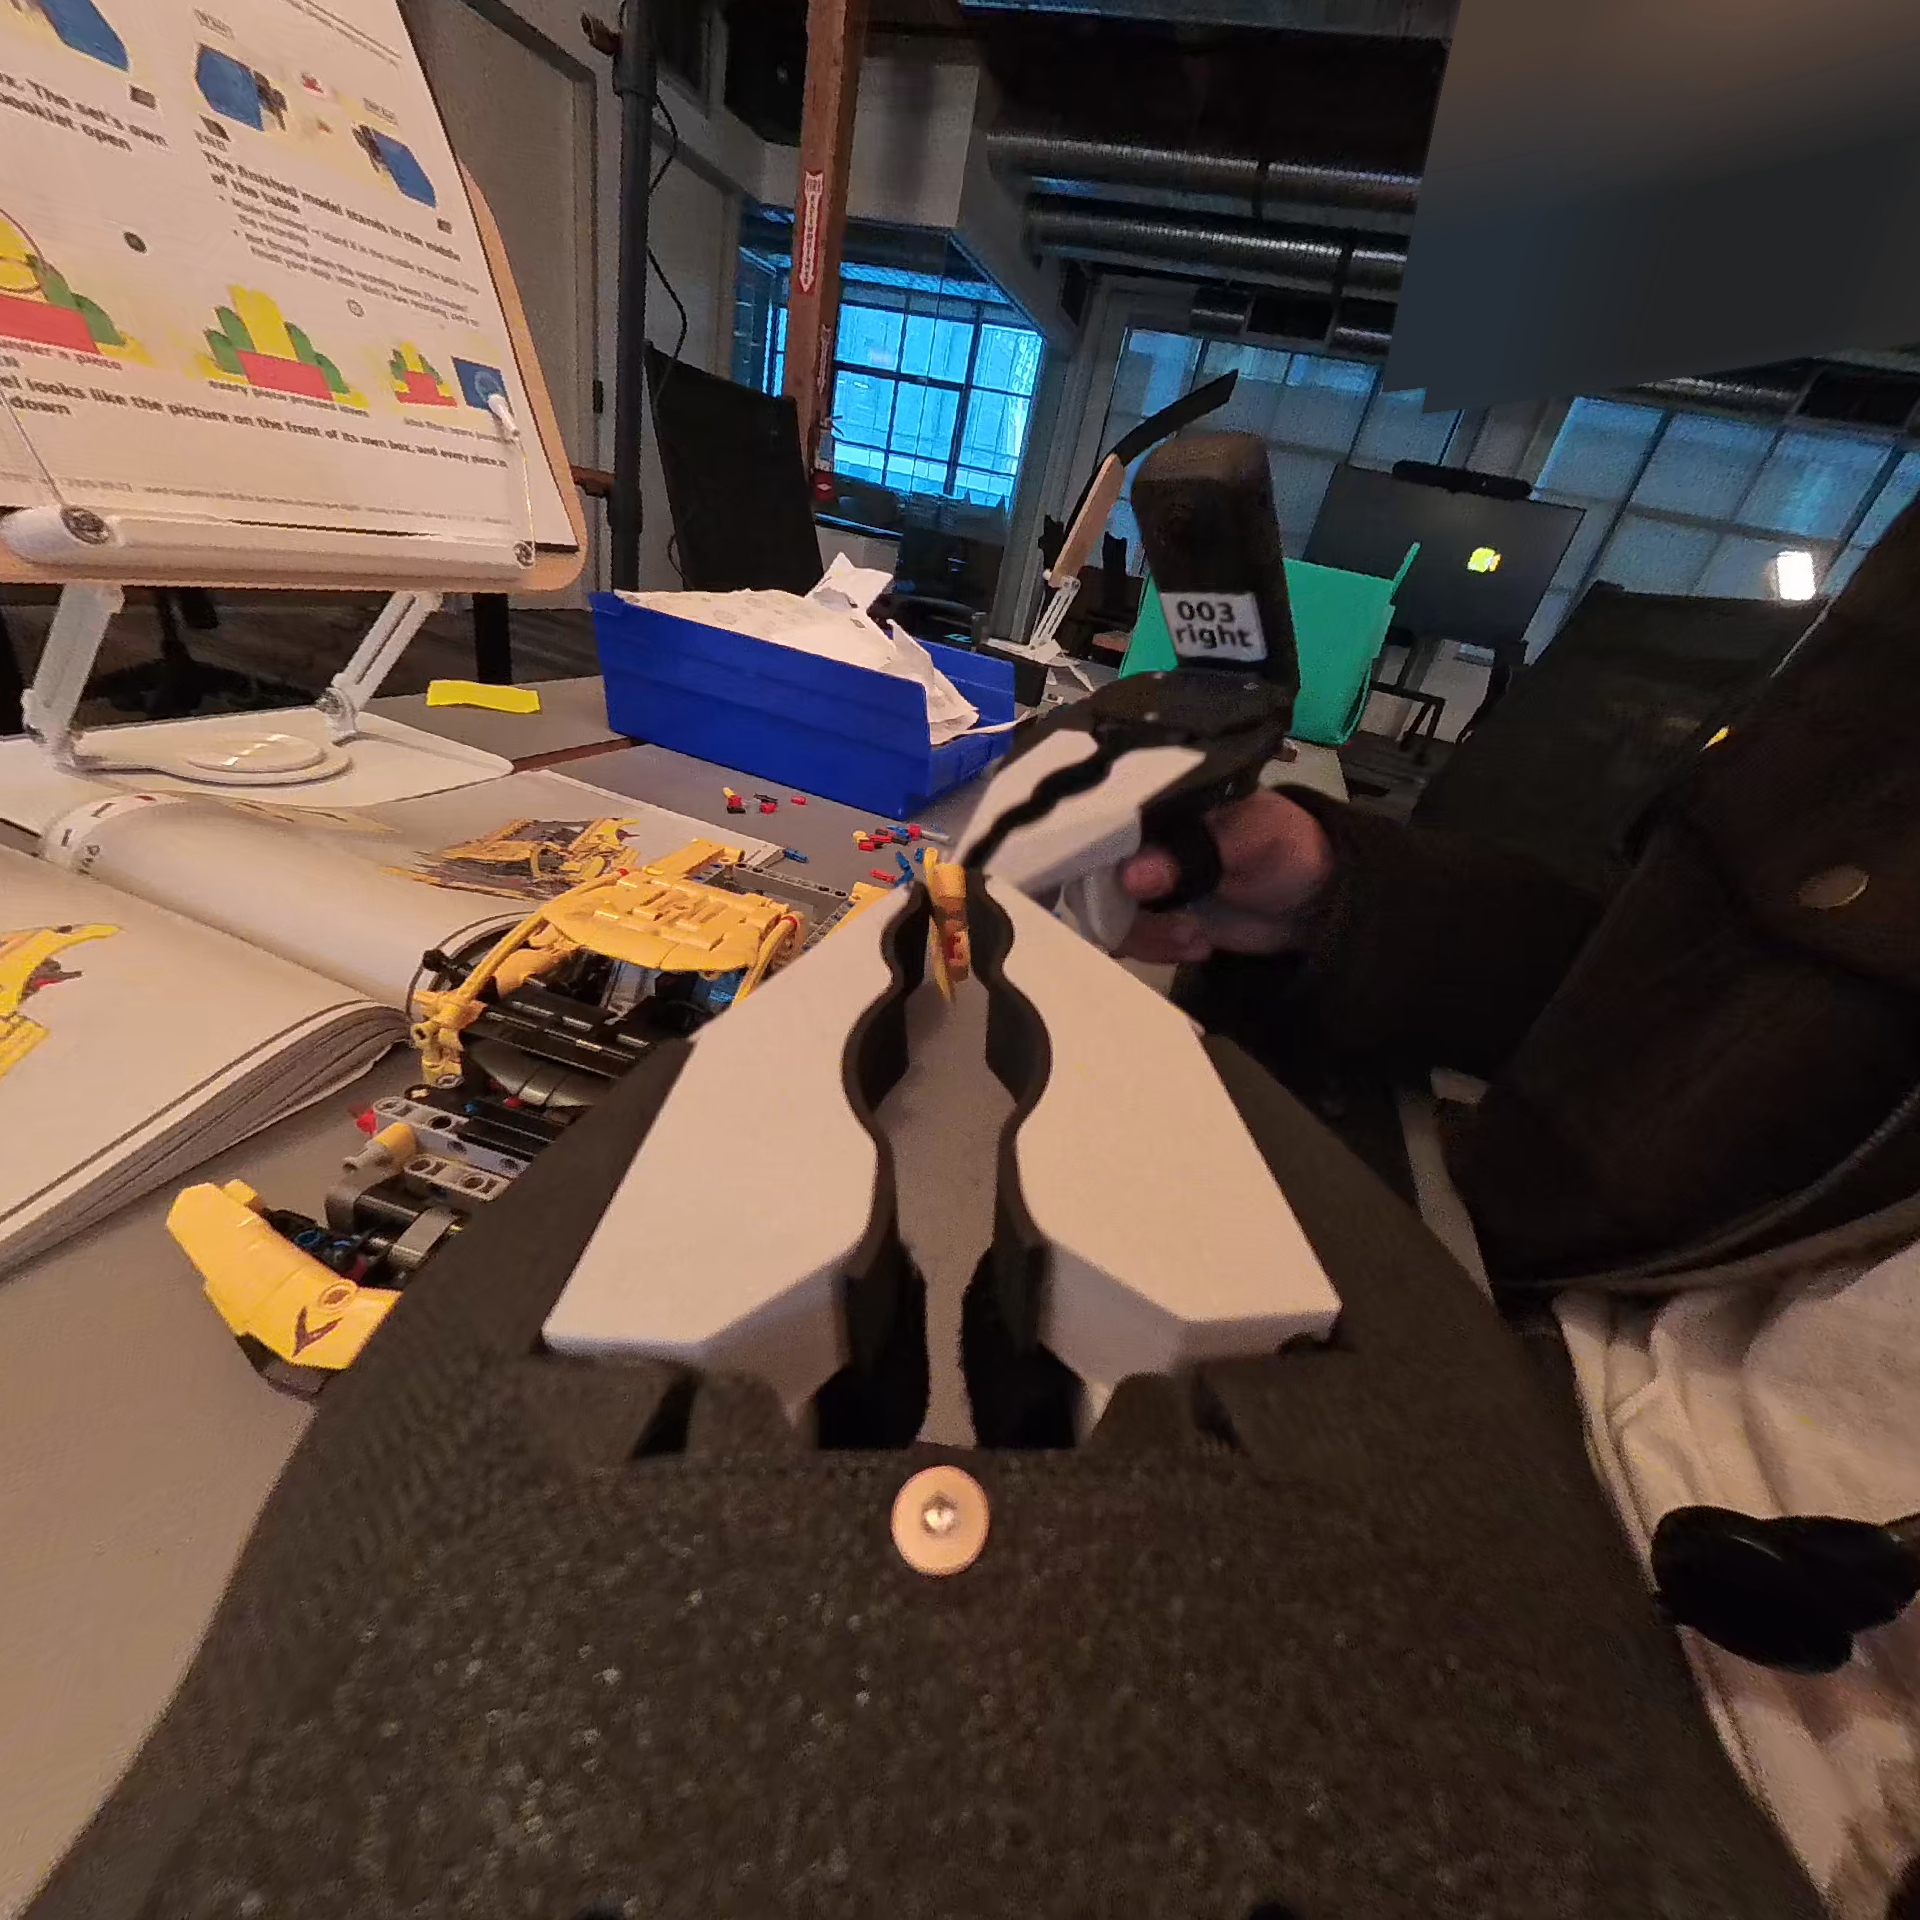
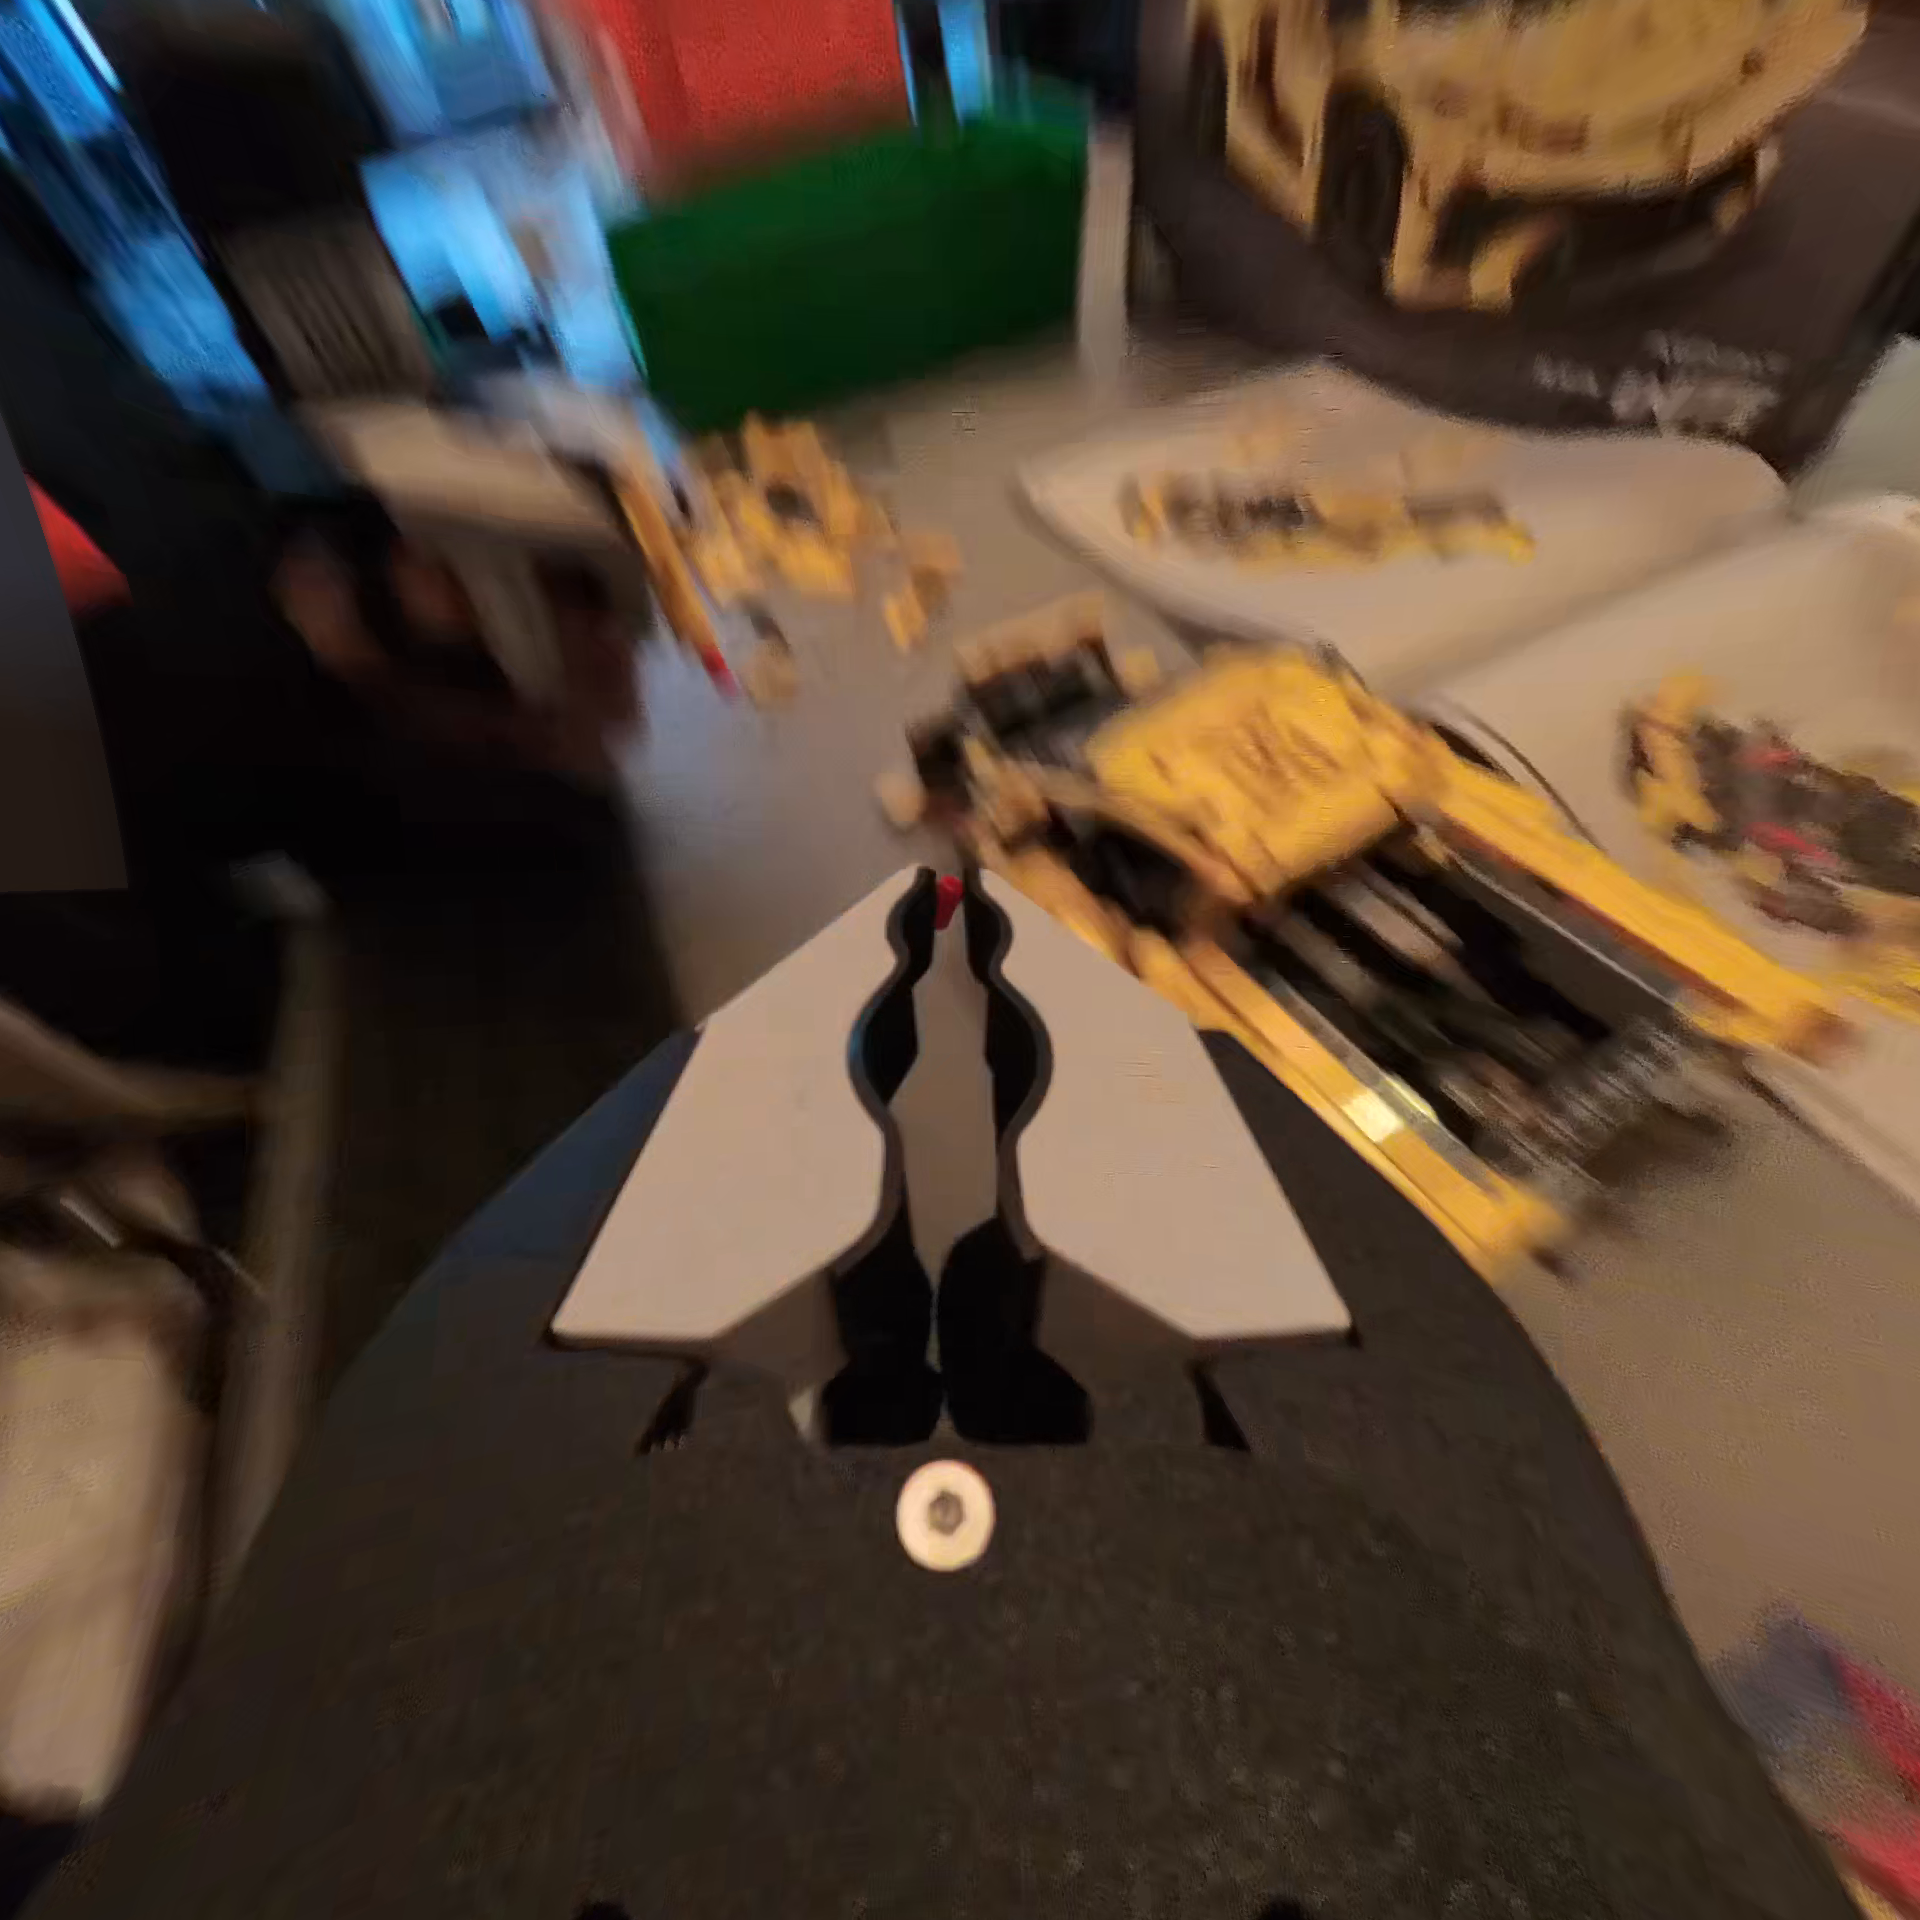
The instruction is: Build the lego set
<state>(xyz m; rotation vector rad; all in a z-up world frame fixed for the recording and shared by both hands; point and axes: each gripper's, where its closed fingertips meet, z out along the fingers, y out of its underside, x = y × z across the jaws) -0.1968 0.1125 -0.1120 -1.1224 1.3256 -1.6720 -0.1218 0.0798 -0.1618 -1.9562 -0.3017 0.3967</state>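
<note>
My left gripper [image 1: 948,920] is shut on a small yellow piece [image 1: 948,930] with red pins and holds it above the table. The right gripper [image 1: 971,847] shows in the left wrist view just beyond it, its tips almost touching the yellow piece. In the blurred right wrist view my right gripper [image 2: 948,902] is shut on a small red pin [image 2: 949,900]. The part-built yellow and black car model [image 1: 582,997] lies on the table to the left; it also shows in the right wrist view [image 2: 1299,831]. A loose yellow panel section [image 1: 281,1288] lies nearer.
An open instruction booklet [image 1: 187,997] lies at the left, under a stand holding an instruction sheet [image 1: 249,260]. A blue bin [image 1: 790,707] with paper stands behind, with small red and blue pins [image 1: 883,836] scattered before it. The set's box [image 2: 1507,208] and a green bin [image 2: 852,270] stand beyond. Some 10 cm of space lies between my two pairs of fingers. My left gripper's tips are some 15 cm from the loose yellow panel section [image 1: 281,1288].
</note>
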